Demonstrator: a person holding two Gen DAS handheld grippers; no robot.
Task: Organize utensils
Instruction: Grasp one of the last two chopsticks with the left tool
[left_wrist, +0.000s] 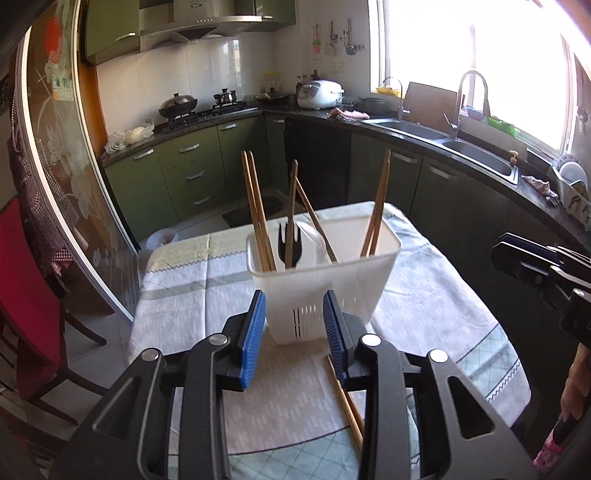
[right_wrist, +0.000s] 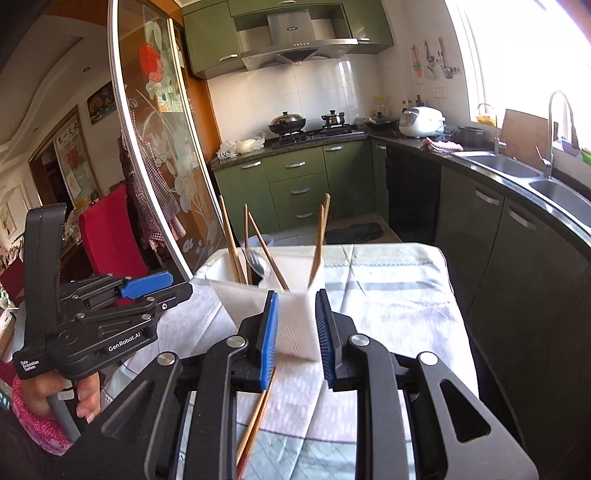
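Note:
A white plastic utensil holder (left_wrist: 325, 273) stands on the clothed table (left_wrist: 177, 295). It holds several wooden chopsticks (left_wrist: 256, 210) and a black fork (left_wrist: 288, 243). A pair of chopsticks (left_wrist: 347, 398) lies flat on the cloth near me. My left gripper (left_wrist: 294, 317) is open and empty, just short of the holder. In the right wrist view the holder (right_wrist: 291, 306) also holds a metal spoon (right_wrist: 256, 264). My right gripper (right_wrist: 295, 325) is open and empty above the loose chopsticks (right_wrist: 258, 417). The left gripper (right_wrist: 147, 284) shows at the left.
Green kitchen cabinets (left_wrist: 192, 173), a stove with pots (left_wrist: 177, 103) and a double sink (left_wrist: 461, 147) lie beyond the table. A glass sliding door (right_wrist: 159, 147) and a red chair (right_wrist: 107, 236) stand to the left. The right gripper (left_wrist: 535, 266) shows at the right edge.

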